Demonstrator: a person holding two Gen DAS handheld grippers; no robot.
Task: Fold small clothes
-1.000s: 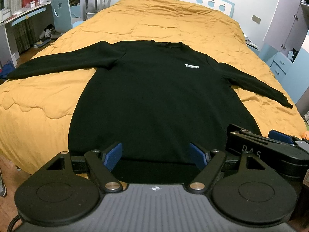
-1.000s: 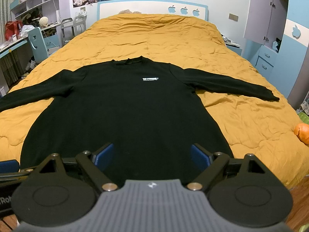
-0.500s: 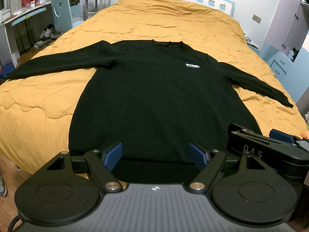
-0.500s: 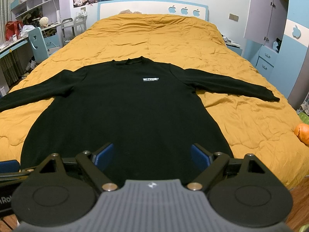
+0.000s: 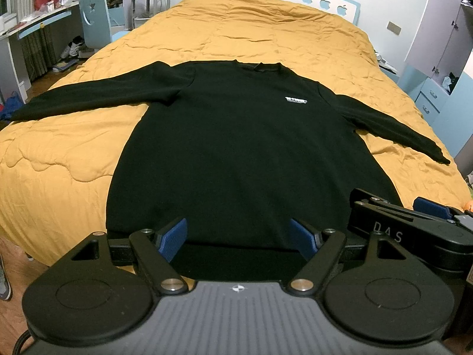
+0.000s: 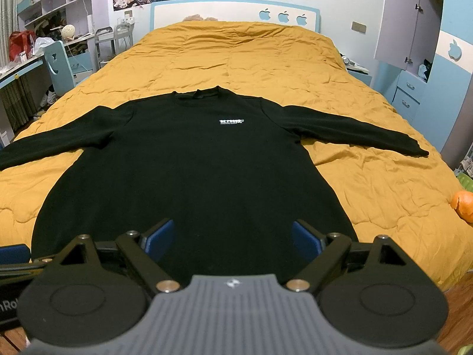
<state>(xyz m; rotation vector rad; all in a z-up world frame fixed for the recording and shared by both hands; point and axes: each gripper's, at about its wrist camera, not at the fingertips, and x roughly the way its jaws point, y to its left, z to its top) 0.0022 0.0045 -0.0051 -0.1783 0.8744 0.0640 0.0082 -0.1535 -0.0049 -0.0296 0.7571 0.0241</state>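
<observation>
A black long-sleeved sweater (image 5: 242, 153) with a small white chest logo lies flat, front up, on the orange quilt, sleeves spread to both sides; it also shows in the right wrist view (image 6: 201, 171). My left gripper (image 5: 238, 238) is open and empty, held just short of the sweater's hem at the bed's foot. My right gripper (image 6: 232, 239) is open and empty, also at the hem, and appears at the right of the left wrist view (image 5: 414, 222). Neither gripper touches the cloth.
The orange quilt (image 6: 236, 50) covers a large bed with a white and blue headboard (image 6: 233, 11). A desk and blue chair (image 5: 94, 20) stand to the left, blue drawers (image 6: 409, 97) to the right. An orange fruit (image 6: 464, 202) lies at the bed's right edge.
</observation>
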